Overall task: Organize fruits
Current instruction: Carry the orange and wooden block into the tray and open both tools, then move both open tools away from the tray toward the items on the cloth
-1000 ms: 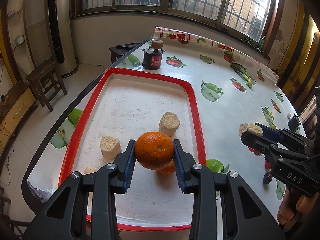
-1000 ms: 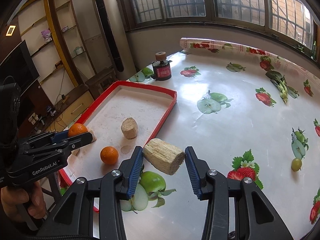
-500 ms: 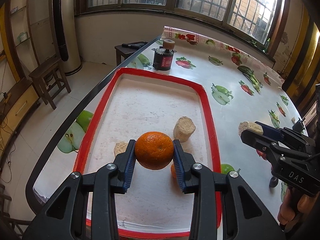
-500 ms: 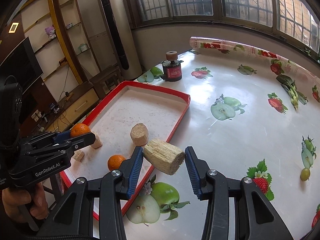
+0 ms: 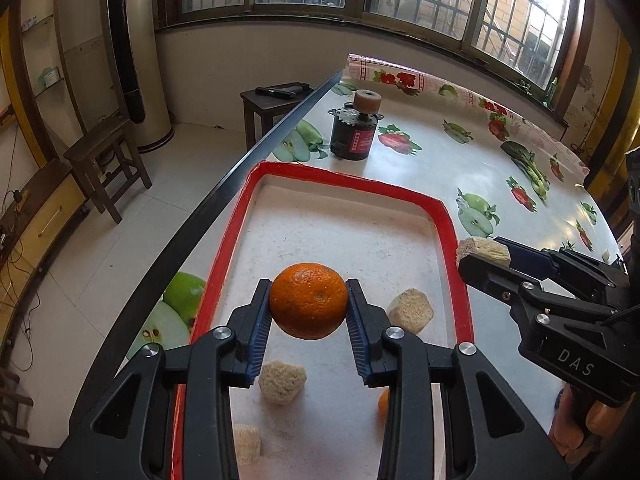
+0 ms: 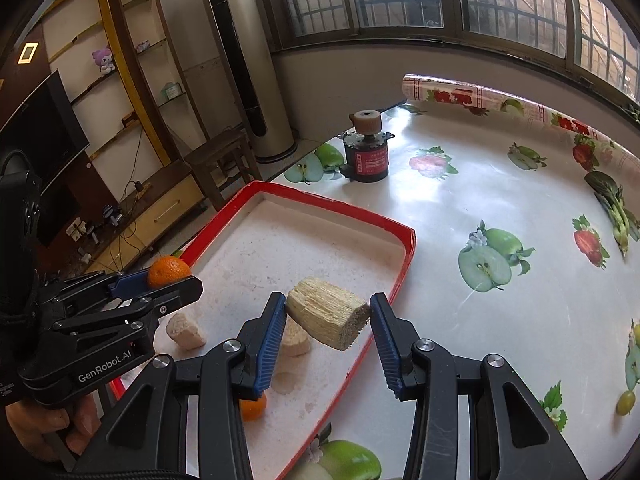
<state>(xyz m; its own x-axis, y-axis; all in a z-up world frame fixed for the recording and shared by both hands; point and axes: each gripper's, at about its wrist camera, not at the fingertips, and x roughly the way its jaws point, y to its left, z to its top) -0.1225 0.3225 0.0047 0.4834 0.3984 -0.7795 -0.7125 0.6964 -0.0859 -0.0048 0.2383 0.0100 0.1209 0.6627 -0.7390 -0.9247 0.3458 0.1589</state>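
My left gripper (image 5: 308, 304) is shut on an orange (image 5: 308, 300) and holds it above the red-rimmed tray (image 5: 352, 182). In the right wrist view that same left gripper (image 6: 176, 276) and its orange (image 6: 168, 271) hang over the tray's left side. My right gripper (image 6: 326, 318) is shut on a pale sugarcane piece (image 6: 326, 312) above the tray's right part (image 6: 402, 270). On the tray floor lie several cut sugarcane chunks (image 5: 410, 310) (image 5: 282, 382) (image 6: 185, 330) and a second orange (image 6: 252, 406), half hidden behind my finger.
A dark motor-like cylinder (image 5: 356, 132) with a brown cap stands beyond the tray's far end. The tablecloth (image 6: 500, 208) is printed with fruit. A small green fruit (image 6: 625, 402) lies at the far right. A stool (image 5: 106, 160) and side table (image 5: 276, 104) stand on the floor to the left.
Both grippers have moved across and forward over the tray with their loads still gripped. The sugarcane piece, before over the tablecloth, now hangs over the tray.
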